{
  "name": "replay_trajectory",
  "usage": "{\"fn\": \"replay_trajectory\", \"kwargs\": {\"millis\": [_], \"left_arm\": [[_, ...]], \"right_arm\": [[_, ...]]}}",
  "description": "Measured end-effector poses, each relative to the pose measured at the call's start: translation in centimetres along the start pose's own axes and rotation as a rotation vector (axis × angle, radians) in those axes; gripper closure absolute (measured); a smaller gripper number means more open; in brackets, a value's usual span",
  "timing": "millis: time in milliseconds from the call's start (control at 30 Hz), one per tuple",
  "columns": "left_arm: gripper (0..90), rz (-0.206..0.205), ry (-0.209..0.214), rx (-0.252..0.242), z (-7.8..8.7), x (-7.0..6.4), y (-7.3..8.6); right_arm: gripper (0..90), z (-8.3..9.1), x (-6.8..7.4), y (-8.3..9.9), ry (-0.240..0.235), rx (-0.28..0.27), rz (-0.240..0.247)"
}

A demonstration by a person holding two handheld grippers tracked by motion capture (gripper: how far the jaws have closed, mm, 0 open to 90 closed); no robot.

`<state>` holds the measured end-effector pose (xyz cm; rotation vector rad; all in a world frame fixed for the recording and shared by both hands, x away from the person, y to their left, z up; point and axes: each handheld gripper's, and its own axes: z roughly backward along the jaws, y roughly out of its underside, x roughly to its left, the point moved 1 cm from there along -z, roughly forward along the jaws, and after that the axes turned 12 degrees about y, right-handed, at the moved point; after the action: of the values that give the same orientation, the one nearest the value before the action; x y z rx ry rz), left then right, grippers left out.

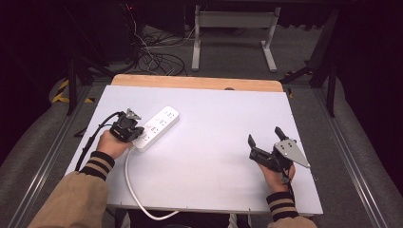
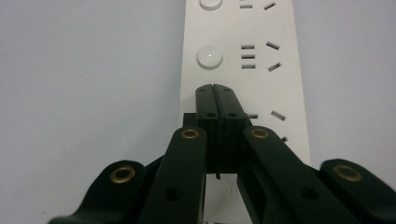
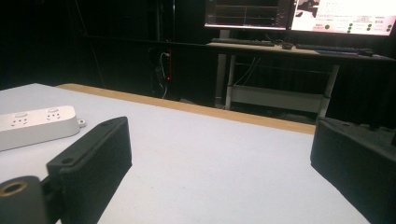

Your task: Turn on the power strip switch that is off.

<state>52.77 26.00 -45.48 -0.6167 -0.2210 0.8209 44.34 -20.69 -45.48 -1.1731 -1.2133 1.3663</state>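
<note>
A white power strip (image 1: 159, 124) lies slantwise on the left half of the pale table (image 1: 214, 156), its white cord (image 1: 133, 185) running off the near edge. My left gripper (image 1: 138, 130) is over the strip's near end. In the left gripper view the jaws are pressed together, and the left gripper (image 2: 215, 88) ends just short of a round white button (image 2: 209, 57) on the strip (image 2: 243, 28). Whether the tips touch the strip I cannot tell. My right gripper (image 1: 264, 134) rests at the right with its jaws wide apart and nothing between the fingers (image 3: 93, 158). The strip (image 3: 37, 122) shows far left there.
A wooden strip (image 1: 195, 82) edges the table's far side. Beyond it stand a white-legged desk (image 1: 233, 28) and loose cables (image 1: 157, 59) on the floor. Monitors (image 3: 299, 11) glow on that desk in the right gripper view.
</note>
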Motion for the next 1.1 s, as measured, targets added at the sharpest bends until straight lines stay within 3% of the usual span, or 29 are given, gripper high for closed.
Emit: {"fn": "replay_trajectory", "kwargs": {"millis": [300,500,600,733,767,800,833,867,900,1000,1033,1067,1100], "left_arm": [[90.0,-0.005,-0.011,-0.016,-0.1,-0.1,0.1],[90.0,0.027,-0.024,-0.135,0.5,0.7,0.9],[90.0,0.053,-0.050,-0.257,2.1,1.1,1.0],[90.0,0.044,-0.113,-0.452,4.4,0.5,2.0],[90.0,0.044,-0.113,-0.452,4.4,0.5,2.0],[90.0,0.041,-0.147,-0.596,5.7,-0.2,2.8],[90.0,0.041,-0.147,-0.596,5.7,-0.2,2.8],[90.0,0.048,-0.181,-0.735,7.4,-0.9,3.7],[90.0,0.048,-0.207,-0.784,8.2,-1.4,4.3],[90.0,0.044,-0.274,-0.889,10.4,-2.6,6.5],[90.0,0.044,-0.274,-0.889,10.4,-2.6,6.5],[90.0,0.069,-0.298,-0.921,11.4,-2.9,8.1],[90.0,0.069,-0.298,-0.921,11.4,-2.9,8.1]], "right_arm": [[5.7,0.0,0.0,0.0,0.000,-0.001,-0.001],[5.7,0.0,-0.1,0.0,0.002,-0.001,-0.003],[5.7,0.0,-0.1,0.0,0.002,-0.003,-0.007],[5.7,0.0,-0.2,0.0,0.008,-0.008,-0.009],[5.7,0.0,-0.2,0.0,0.007,-0.009,-0.011],[5.8,0.0,-0.2,0.0,0.009,-0.009,-0.012],[5.8,0.0,-0.2,0.0,0.010,-0.009,-0.014],[5.7,0.0,-0.2,-0.1,0.010,-0.010,-0.014],[5.8,0.0,-0.2,-0.1,0.009,-0.011,-0.013],[5.7,0.0,-0.1,-0.1,0.004,-0.012,-0.018],[5.8,0.0,-0.2,-0.1,0.005,-0.013,-0.019],[5.8,0.0,-0.2,-0.1,0.007,-0.014,-0.021],[5.8,0.0,-0.2,-0.2,0.008,-0.016,-0.023]]}}
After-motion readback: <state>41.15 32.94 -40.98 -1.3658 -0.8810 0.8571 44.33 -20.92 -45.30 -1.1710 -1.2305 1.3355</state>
